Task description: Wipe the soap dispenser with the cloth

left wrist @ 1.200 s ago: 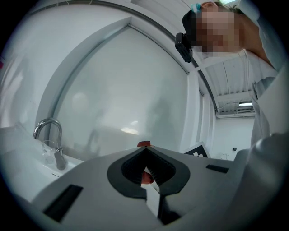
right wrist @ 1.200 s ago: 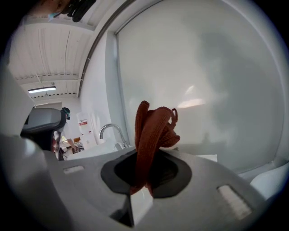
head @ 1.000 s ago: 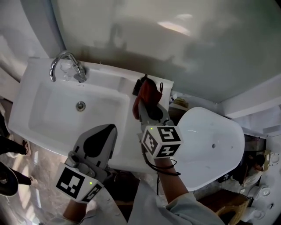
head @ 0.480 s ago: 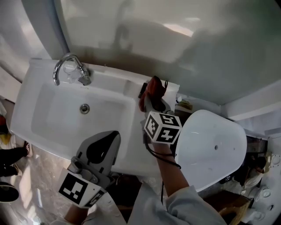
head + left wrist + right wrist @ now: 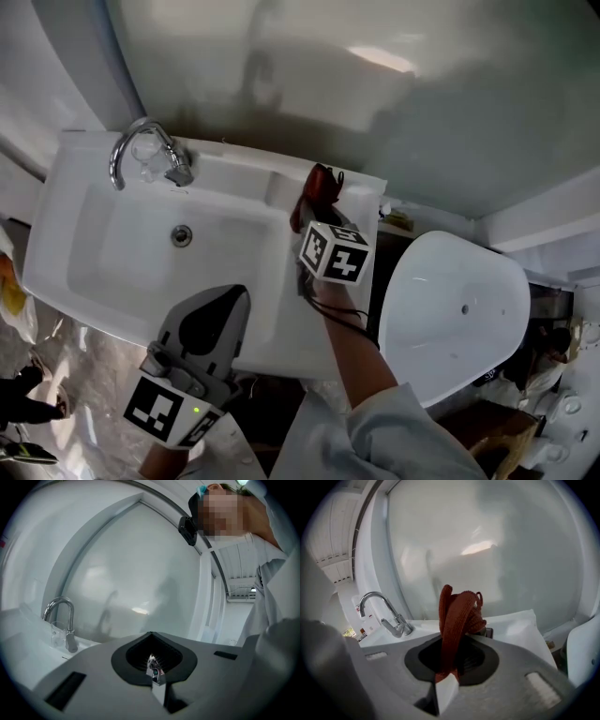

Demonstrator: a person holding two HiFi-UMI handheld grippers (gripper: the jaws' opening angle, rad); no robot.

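Sink [image 5: 89,281], white and broad, takes up the left of the head view, with a white toilet lid [image 5: 450,309] just beside it on the right and a chrome tap [image 5: 141,150] at its back edge. The left gripper [image 5: 230,305] hangs low over the sink's front rim, well apart from the work, its jaws clenched together on nothing. The right gripper [image 5: 449,665] reaches to the sink's back right corner, its jaws grasping a red cloth [image 5: 457,616] that stands up from them in a bunched, ropy loop. The soap dispenser is nearly all hidden behind that cloth. Only a small dark piece [image 5: 488,632] touching the cloth's right side shows, and I take it to be part of the dispenser. The wipe looks barely begun. The main risk, as I judge it, is that nothing steadies the dispenser, so a firm sideways stroke could tip it or push it off the narrow ledge into the sink or down towards the toilet. The cloth is also wadded rather than spread, so it may touch only a thin strip and slide off.
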